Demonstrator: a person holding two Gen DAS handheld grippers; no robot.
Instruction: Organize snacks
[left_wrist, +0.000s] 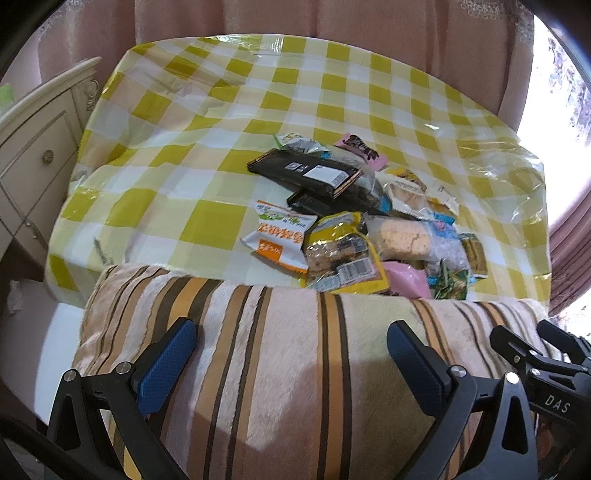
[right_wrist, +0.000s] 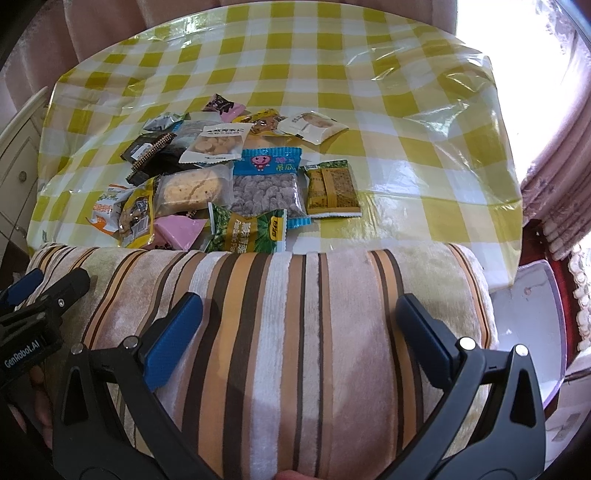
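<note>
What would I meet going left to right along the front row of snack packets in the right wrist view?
Orange-and-white packet → yellow packet with barcode → pink packet → green pea packet → brown-and-green packet, which lies slightly farther back. All lie on the checked tablecloth.

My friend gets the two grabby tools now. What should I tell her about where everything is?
Left tool: open, holding nothing, above the striped cushion.
Right tool: open, holding nothing, above the same cushion.
Snacks: all in one loose pile on the yellow checked tablecloth, just past the cushion. Black packets sit on top at the far left; the blue packet and the brown-and-green packet lie at the pile's right edge.
Done: nothing sorted yet.
Left: the whole pile needs organizing; the right half of the table has free space.
</note>
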